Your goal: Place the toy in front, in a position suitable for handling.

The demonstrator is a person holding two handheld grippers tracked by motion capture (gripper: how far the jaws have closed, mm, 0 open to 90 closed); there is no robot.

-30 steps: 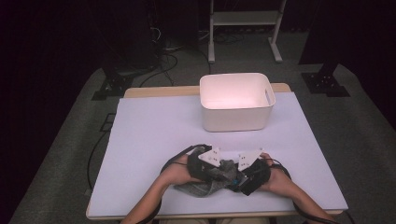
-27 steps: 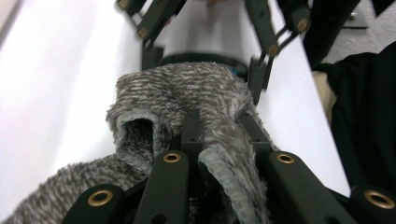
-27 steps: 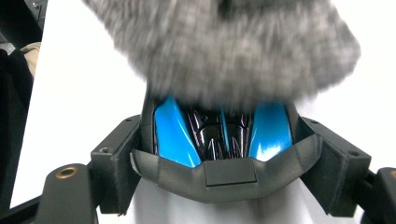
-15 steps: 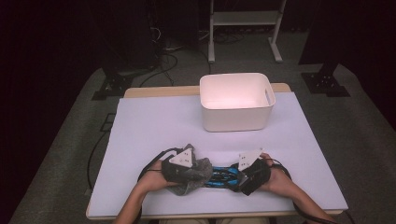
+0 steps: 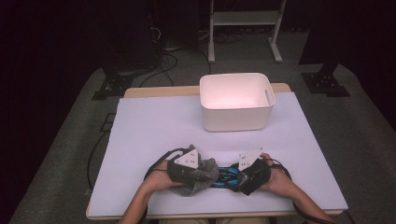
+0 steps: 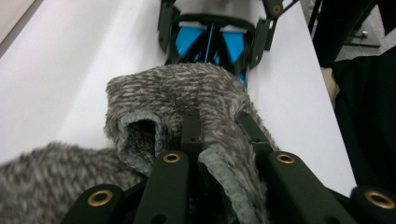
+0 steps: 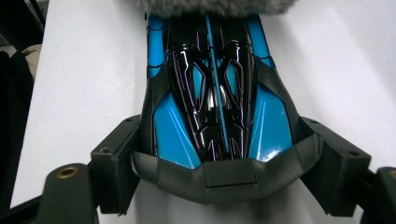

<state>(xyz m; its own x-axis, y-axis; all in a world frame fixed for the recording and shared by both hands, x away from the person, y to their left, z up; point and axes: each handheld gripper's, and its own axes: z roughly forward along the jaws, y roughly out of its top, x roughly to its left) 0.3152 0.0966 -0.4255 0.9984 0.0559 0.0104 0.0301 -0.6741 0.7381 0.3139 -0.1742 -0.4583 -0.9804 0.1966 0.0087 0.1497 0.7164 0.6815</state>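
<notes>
A blue and black toy car (image 5: 227,174) lies near the table's front edge, and my right gripper (image 5: 239,176) is shut on its rear end. In the right gripper view the car (image 7: 210,93) stretches away between the jaws of the right gripper (image 7: 224,144), its far end under grey fuzz (image 7: 210,5). My left gripper (image 5: 205,171) is shut on a grey fuzzy cloth (image 5: 198,181) that rests against the car's other end. Seen from the left gripper (image 6: 218,122), the cloth (image 6: 187,93) drapes over the jaws, with the car (image 6: 210,42) beyond it.
A white plastic bin (image 5: 236,100) stands at the back middle of the white table (image 5: 154,126). Cables trail from both grippers by the person's hands. Dark floor and a metal stand leg (image 5: 212,42) lie beyond the table.
My left gripper has drawn the grey cloth leftward, away from the right gripper, uncovering more of the blue car. The right gripper and the car have stayed put.
</notes>
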